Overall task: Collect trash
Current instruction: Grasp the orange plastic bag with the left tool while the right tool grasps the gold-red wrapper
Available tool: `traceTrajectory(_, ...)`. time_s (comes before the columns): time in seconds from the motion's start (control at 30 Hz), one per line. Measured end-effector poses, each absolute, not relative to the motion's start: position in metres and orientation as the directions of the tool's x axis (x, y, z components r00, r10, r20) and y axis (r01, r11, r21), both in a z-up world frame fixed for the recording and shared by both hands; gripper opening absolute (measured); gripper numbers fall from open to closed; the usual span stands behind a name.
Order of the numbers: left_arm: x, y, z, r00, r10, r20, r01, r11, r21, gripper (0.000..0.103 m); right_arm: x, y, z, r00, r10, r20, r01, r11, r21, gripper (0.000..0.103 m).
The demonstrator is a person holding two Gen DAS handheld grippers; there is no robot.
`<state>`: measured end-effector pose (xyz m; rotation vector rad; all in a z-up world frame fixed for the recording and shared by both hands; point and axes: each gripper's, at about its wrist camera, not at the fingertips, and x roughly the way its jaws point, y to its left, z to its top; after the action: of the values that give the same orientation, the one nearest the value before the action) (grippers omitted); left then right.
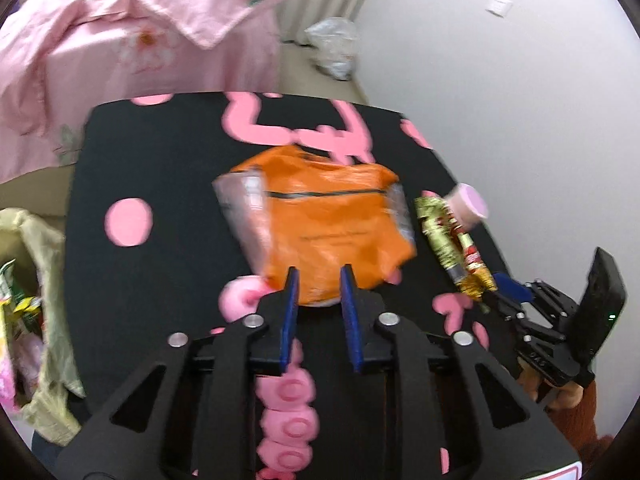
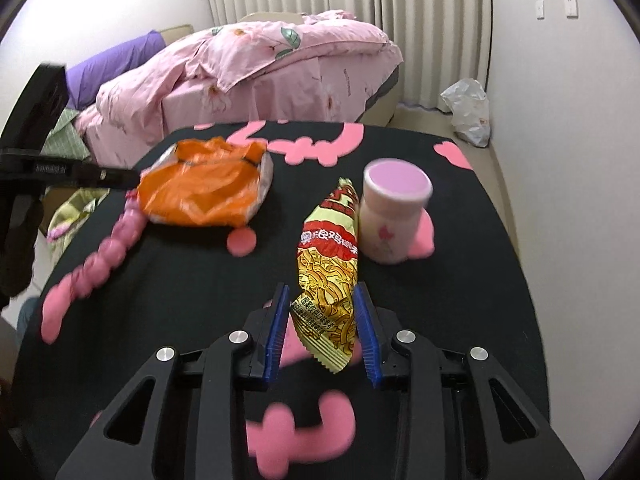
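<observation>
An orange snack bag (image 1: 328, 224) lies on the black table with pink shapes (image 1: 160, 184). My left gripper (image 1: 320, 280) is open, its blue pads at the bag's near edge. A yellow-red noodle wrapper (image 2: 328, 264) lies between the open pads of my right gripper (image 2: 322, 300); whether they touch it I cannot tell. A small white bottle with a pink cap (image 2: 394, 216) stands just right of the wrapper. The orange bag (image 2: 204, 188) and the left gripper's fingers (image 2: 108, 176) show at the left of the right wrist view. The wrapper (image 1: 452, 244), bottle (image 1: 468, 204) and right gripper (image 1: 504, 292) show in the left wrist view.
A yellowish trash bag (image 1: 36, 300) with wrappers inside hangs off the table's left side. A bed with a pink quilt (image 2: 256, 64) stands behind the table. A white plastic bag (image 2: 470, 112) lies on the floor by the wall.
</observation>
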<state>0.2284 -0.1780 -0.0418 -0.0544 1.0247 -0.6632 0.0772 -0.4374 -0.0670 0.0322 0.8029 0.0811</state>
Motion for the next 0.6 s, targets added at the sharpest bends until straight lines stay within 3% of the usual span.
traceTrajectory(0.07, 0.226, -0.18, -0.037, 0.36, -0.572, -0.737, 0.526, 0.777, -0.346, 0.053, 0.063, -0.437, -0.07, 0.68, 0.045, -0.731, -0.053, 0.999, 0.012, 0.032)
traceTrajectory(0.17, 0.229, -0.187, -0.029, 0.452, -0.566, -0.689, 0.58, 0.773, -0.255, 0.069, 0.047, -0.431, -0.078, 0.658, 0.065, -0.75, -0.108, 0.994, -0.008, 0.037)
traceTrajectory(0.23, 0.241, -0.196, -0.034, 0.492, -0.504, -0.709, 0.575, 0.8, -0.17, 0.075, 0.039, -0.428, -0.082, 0.654, 0.09, -0.751, -0.13, 0.992, 0.005, 0.054)
traceTrajectory(0.27, 0.246, -0.2, -0.039, 0.489, -0.487, -0.724, 0.578, 0.802, -0.15, 0.079, 0.034, -0.428, -0.083, 0.661, 0.102, -0.744, -0.14, 0.99, 0.012, 0.055)
traceTrajectory(0.37, 0.269, -0.205, -0.055, 0.446, -0.443, -0.778, 0.562, 0.815, -0.142, 0.082, 0.026, -0.432, -0.082, 0.684, 0.13, -0.718, -0.133, 0.99, 0.052, 0.055)
traceTrajectory(0.5, 0.303, -0.2, -0.062, 0.4, -0.46, -0.792, 0.475, 0.844, -0.25, 0.082, 0.023, -0.447, -0.084, 0.705, 0.15, -0.693, -0.095, 0.989, 0.117, 0.055)
traceTrajectory(0.6, 0.314, -0.217, -0.072, 0.359, -0.409, -0.839, 0.497, 0.844, -0.199, 0.082, 0.026, -0.454, -0.09, 0.695, 0.15, -0.704, -0.064, 0.987, 0.147, 0.055)
